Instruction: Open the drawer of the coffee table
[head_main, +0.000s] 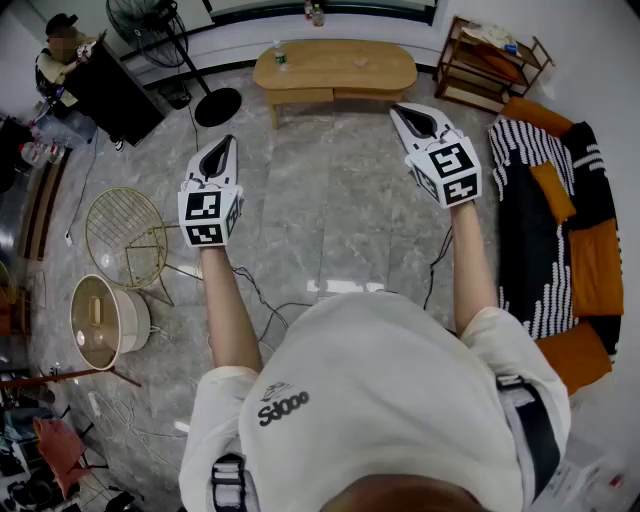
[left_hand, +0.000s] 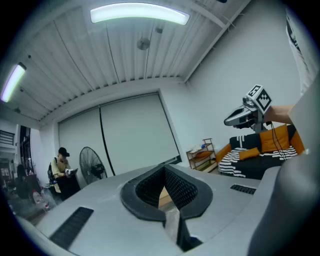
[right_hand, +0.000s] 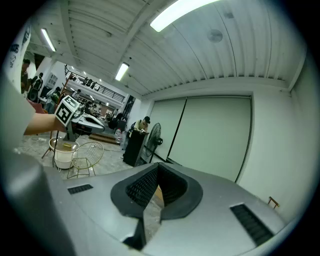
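Note:
The wooden oval coffee table (head_main: 335, 65) stands across the room at the top of the head view, its drawer front (head_main: 305, 96) closed under the left half. My left gripper (head_main: 226, 143) is held out over the marble floor, short of the table's left end, jaws shut and empty. My right gripper (head_main: 399, 111) hangs in the air to the right, its tip near the table's right end, also shut on nothing. In the left gripper view the shut jaws (left_hand: 164, 187) let a sliver of wood show through, and the right gripper (left_hand: 248, 113) appears at the right.
A standing fan (head_main: 160, 30) with a round base (head_main: 217, 106) is left of the table. A wire basket (head_main: 125, 235) and a round heater (head_main: 100, 320) sit at the left. A striped sofa (head_main: 555, 230) lines the right, a wooden shelf (head_main: 490, 62) beyond it. A person (head_main: 62, 50) stands far left.

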